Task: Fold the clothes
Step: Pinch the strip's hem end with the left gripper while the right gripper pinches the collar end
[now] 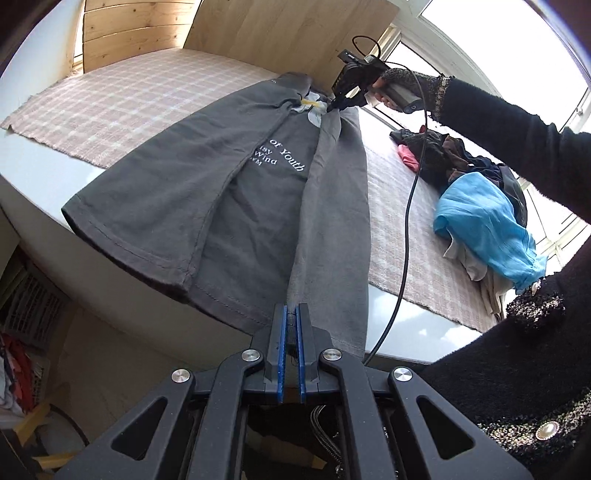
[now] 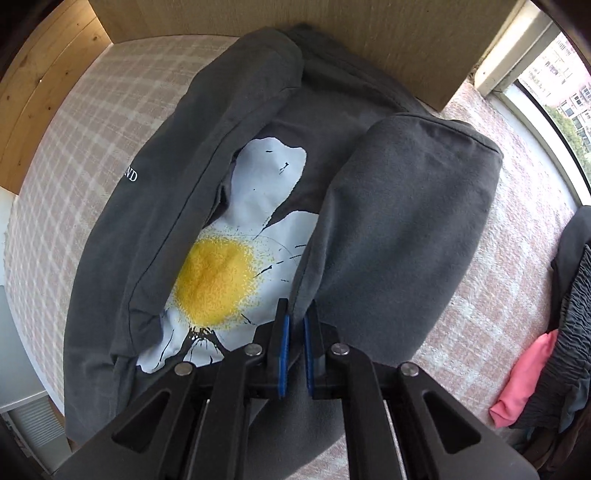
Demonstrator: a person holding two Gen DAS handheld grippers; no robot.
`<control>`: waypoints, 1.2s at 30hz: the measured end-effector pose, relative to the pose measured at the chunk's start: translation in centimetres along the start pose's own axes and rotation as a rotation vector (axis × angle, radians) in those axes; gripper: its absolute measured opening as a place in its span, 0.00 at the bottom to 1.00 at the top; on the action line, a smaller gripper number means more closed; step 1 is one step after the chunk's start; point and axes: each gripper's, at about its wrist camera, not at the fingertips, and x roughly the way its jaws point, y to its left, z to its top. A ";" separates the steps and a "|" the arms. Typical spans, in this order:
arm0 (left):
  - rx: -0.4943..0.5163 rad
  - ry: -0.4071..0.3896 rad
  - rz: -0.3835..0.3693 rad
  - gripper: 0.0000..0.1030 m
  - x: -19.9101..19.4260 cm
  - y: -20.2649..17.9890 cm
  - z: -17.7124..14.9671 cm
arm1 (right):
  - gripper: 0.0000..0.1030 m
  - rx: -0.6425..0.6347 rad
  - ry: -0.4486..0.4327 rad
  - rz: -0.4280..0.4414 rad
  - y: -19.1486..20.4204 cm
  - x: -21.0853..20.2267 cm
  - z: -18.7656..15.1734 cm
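Observation:
A dark grey T-shirt (image 1: 207, 192) with white lettering and a daisy print (image 2: 221, 273) lies lengthwise on the checked cloth, its left side folded inward. My left gripper (image 1: 291, 314) is shut on the hem of the shirt's right side at the near table edge. My right gripper (image 2: 296, 314) is shut on the same side's fold near the shoulder; in the left wrist view the right gripper (image 1: 334, 106) pinches the cloth at the far end. The right flap (image 1: 336, 206) is stretched between both grippers and lifted over the shirt.
A pink-and-white checked cloth (image 1: 110, 107) covers the table. A pile of clothes (image 1: 476, 192), with a bright blue piece and a pink one (image 2: 524, 384), sits to the right. A wooden board (image 1: 295, 33) stands behind the shirt. A cable (image 1: 406, 221) hangs from the right gripper.

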 end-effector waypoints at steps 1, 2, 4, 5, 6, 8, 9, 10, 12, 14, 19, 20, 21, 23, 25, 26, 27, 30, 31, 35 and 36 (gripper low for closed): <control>-0.001 0.002 0.010 0.04 0.2 0.3 0.0 | 0.07 -0.004 0.001 -0.011 0.3 0.2 0.1; -0.002 0.003 0.019 0.04 0.4 0.5 -0.1 | 0.07 -0.007 0.003 -0.023 0.6 0.3 0.3; -0.002 -0.004 0.021 0.04 0.3 0.6 0.0 | 0.07 -0.007 0.001 -0.036 0.9 0.5 0.4; -0.001 -0.007 0.023 0.04 0.3 0.7 0.1 | 0.07 0.005 -0.005 -0.031 0.8 0.3 0.5; 0.006 -0.013 0.028 0.04 0.1 0.6 0.2 | 0.07 0.014 -0.010 -0.026 0.7 0.1 0.5; 0.020 -0.024 0.038 0.04 -0.2 0.4 0.5 | 0.07 0.025 -0.028 -0.022 0.6 -0.3 0.5; 0.024 -0.030 0.045 0.04 -0.3 0.4 0.6 | 0.07 0.029 -0.038 -0.018 0.7 -0.5 0.6; 0.024 -0.029 0.049 0.04 -0.3 0.9 0.8 | 0.07 0.027 -0.046 -0.020 0.8 -0.6 0.6; 0.028 -0.027 0.064 0.04 -0.2 1.3 1.2 | 0.07 0.018 -0.052 -0.033 1.1 -0.6 0.7; 0.034 -0.024 0.074 0.04 0.0 1.6 1.6 | 0.07 0.017 -0.055 -0.049 1.4 -0.3 0.7; 0.052 0.036 0.110 0.04 1.9 2.5 1.2 | 0.07 0.004 -0.053 -0.085 1.9 0.5 0.6; 0.050 0.038 0.111 0.04 2.0 2.5 1.1 | 0.07 -0.002 -0.054 -0.090 2.0 0.5 0.6; 0.049 0.039 0.112 0.04 2.1 2.6 1.0 | 0.07 -0.003 -0.052 -0.092 2.0 0.6 0.6; 0.049 0.039 0.119 0.04 2.3 2.6 0.9 | 0.07 -0.007 -0.050 -0.097 2.2 0.6 0.7; 0.048 0.042 0.121 0.04 2.3 2.6 0.9 | 0.07 -0.006 -0.052 -0.099 2.3 0.6 0.7; 0.049 0.040 0.122 0.04 2.3 2.6 0.9 | 0.07 -0.005 -0.054 -0.099 2.3 0.6 0.7; 0.050 0.039 0.124 0.04 2.2 2.6 0.9 | 0.07 0.000 -0.053 -0.095 2.3 0.6 0.7; 0.053 0.044 0.126 0.05 2.2 2.6 0.8 | 0.10 0.071 -0.043 -0.021 1.3 0.3 1.0; 0.053 0.046 0.127 0.05 2.3 2.6 0.8 | 0.11 0.086 -0.040 0.002 1.0 0.1 1.1; 0.031 0.046 0.118 0.06 2.1 2.6 1.0 | 0.16 0.087 -0.112 0.097 0.0 -3.5 0.9; 0.027 0.045 0.116 0.06 2.0 2.6 1.0 | 0.18 0.083 -0.141 0.120 -0.3 -4.8 0.7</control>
